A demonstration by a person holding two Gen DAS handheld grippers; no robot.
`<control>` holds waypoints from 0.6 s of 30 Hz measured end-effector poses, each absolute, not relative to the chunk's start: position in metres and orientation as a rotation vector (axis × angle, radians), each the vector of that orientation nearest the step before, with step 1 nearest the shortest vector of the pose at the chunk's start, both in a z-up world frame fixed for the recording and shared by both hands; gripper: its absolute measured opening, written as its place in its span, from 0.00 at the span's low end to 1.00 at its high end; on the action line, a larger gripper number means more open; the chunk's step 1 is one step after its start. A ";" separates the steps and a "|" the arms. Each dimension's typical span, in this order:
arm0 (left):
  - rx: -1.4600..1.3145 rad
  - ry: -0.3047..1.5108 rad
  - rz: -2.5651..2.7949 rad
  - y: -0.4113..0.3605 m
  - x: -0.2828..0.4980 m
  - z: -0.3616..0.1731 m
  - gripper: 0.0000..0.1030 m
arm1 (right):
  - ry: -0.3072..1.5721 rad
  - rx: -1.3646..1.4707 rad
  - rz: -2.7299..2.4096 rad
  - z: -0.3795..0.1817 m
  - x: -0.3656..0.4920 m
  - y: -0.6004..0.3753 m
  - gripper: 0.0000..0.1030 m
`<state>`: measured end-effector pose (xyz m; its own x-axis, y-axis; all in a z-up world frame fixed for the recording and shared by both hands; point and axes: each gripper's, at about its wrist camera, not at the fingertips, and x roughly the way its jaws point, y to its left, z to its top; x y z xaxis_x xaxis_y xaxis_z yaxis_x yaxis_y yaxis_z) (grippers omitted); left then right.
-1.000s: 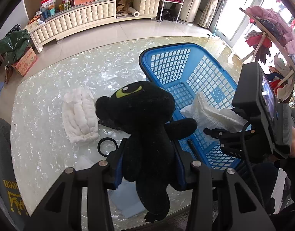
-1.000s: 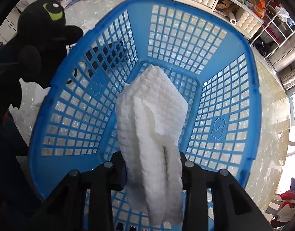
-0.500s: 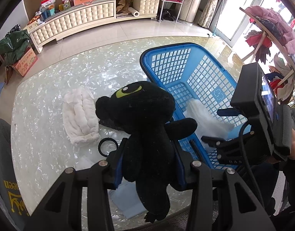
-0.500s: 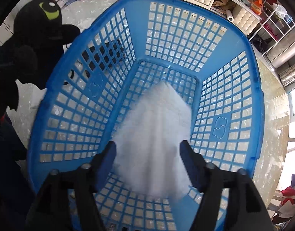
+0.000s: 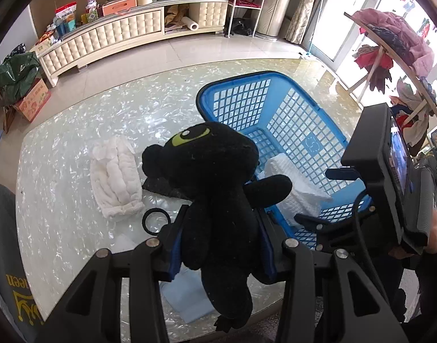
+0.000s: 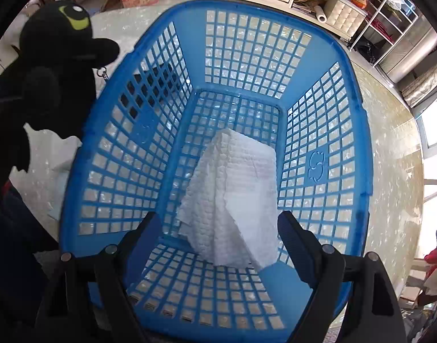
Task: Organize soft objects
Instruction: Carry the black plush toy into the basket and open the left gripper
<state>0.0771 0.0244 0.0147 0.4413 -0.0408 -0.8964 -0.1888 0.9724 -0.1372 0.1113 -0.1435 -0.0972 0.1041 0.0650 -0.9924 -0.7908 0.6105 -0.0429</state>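
My left gripper (image 5: 218, 237) is shut on a black plush toy (image 5: 215, 177) with a green eye, held above the table beside the blue basket (image 5: 310, 120). The toy also shows at the left of the right wrist view (image 6: 55, 65). My right gripper (image 6: 220, 228) is open over the blue basket (image 6: 318, 114). A white quilted cloth (image 6: 235, 197) lies loose on the basket floor between its fingers; it also shows in the left wrist view (image 5: 295, 188). A second white folded cloth (image 5: 115, 180) lies on the table to the left.
A black ring (image 5: 155, 220), a dark flat cloth (image 5: 161, 185) and a pale blue sheet (image 5: 187, 300) lie on the marble table (image 5: 75, 131) near the toy. The right gripper's body with a screen (image 5: 390, 171) hangs at the basket's near right. A cabinet (image 5: 118, 34) stands far behind.
My right gripper has opened and let go of the white quilted cloth, which dropped onto the basket floor. The left gripper still holds the plush toy in place.
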 end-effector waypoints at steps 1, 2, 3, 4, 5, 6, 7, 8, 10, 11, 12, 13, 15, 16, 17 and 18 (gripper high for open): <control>-0.223 1.111 0.088 0.023 0.077 0.016 0.40 | 1.327 -0.681 0.713 -0.093 0.110 -0.146 0.87; -0.217 1.110 0.084 0.021 0.078 0.018 0.40 | 1.326 -0.671 0.712 -0.090 0.108 -0.147 0.88; -0.210 1.108 0.080 0.018 0.078 0.019 0.40 | 1.317 -0.667 0.709 -0.088 0.107 -0.149 0.88; -0.205 1.108 0.078 0.017 0.078 0.020 0.40 | 1.310 -0.667 0.706 -0.085 0.110 -0.151 0.88; -0.199 1.107 0.074 0.014 0.078 0.022 0.40 | 1.298 -0.663 0.701 -0.081 0.109 -0.153 0.88; -0.194 1.107 0.069 0.012 0.079 0.023 0.40 | 1.291 -0.657 0.697 -0.078 0.108 -0.156 0.88; -0.188 1.106 0.063 0.009 0.079 0.024 0.40 | 1.284 -0.650 0.692 -0.073 0.106 -0.159 0.88; -0.183 1.104 0.057 0.007 0.079 0.025 0.40 | 1.276 -0.641 0.688 -0.067 0.105 -0.164 0.88; -0.173 1.097 0.050 0.002 0.080 0.028 0.40 | 1.259 -0.623 0.673 -0.057 0.104 -0.171 0.88; -0.167 1.091 0.048 0.000 0.081 0.030 0.40 | 1.250 -0.611 0.666 -0.052 0.102 -0.174 0.88; -0.158 1.085 0.042 -0.004 0.083 0.032 0.40 | 1.242 -0.599 0.658 -0.049 0.101 -0.178 0.88; -0.150 1.082 0.036 -0.007 0.084 0.033 0.40 | 1.236 -0.589 0.652 -0.047 0.102 -0.181 0.88; -0.131 1.079 0.021 -0.013 0.087 0.035 0.40 | 1.213 -0.564 0.622 -0.038 0.104 -0.191 0.88; -0.123 1.080 0.016 -0.016 0.089 0.036 0.40 | 1.206 -0.558 0.615 -0.035 0.103 -0.194 0.88; -0.114 1.082 0.011 -0.019 0.091 0.036 0.40 | 1.198 -0.547 0.608 -0.030 0.103 -0.199 0.88; -0.107 1.083 0.007 -0.021 0.092 0.037 0.40 | 1.192 -0.534 0.604 -0.026 0.102 -0.203 0.88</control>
